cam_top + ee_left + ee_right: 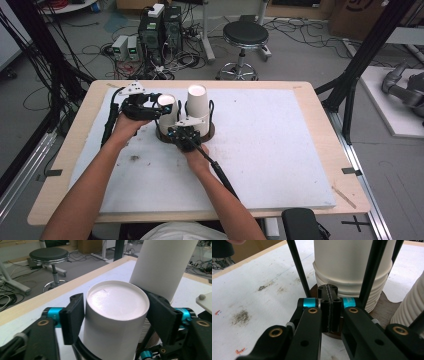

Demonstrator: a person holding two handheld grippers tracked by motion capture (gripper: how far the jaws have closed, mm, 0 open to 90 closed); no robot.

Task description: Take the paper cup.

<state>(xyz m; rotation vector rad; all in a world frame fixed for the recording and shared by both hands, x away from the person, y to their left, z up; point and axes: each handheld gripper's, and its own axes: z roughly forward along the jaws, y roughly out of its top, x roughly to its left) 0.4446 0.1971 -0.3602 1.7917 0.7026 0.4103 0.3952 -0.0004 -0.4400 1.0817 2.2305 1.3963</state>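
Left hand-held gripper (pixel 116 322) clamps one of two cup stacks (pixel 115 315); right hand-held gripper (pixel 329 306) pinched closed at brown base (pixel 384 310).

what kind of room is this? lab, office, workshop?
Most likely a robotics or data-collection lab. Desktop computers sit on the floor amid loose cables, black frame struts flank the table, and a person works stacks of white paper cups with the left gripper and right gripper.

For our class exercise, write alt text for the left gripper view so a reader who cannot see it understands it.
The left claw grips an upside-down white paper cup, one black jaw on each side of it. A taller stack of white cups stands just behind on the white table, with a black stool on the floor beyond.
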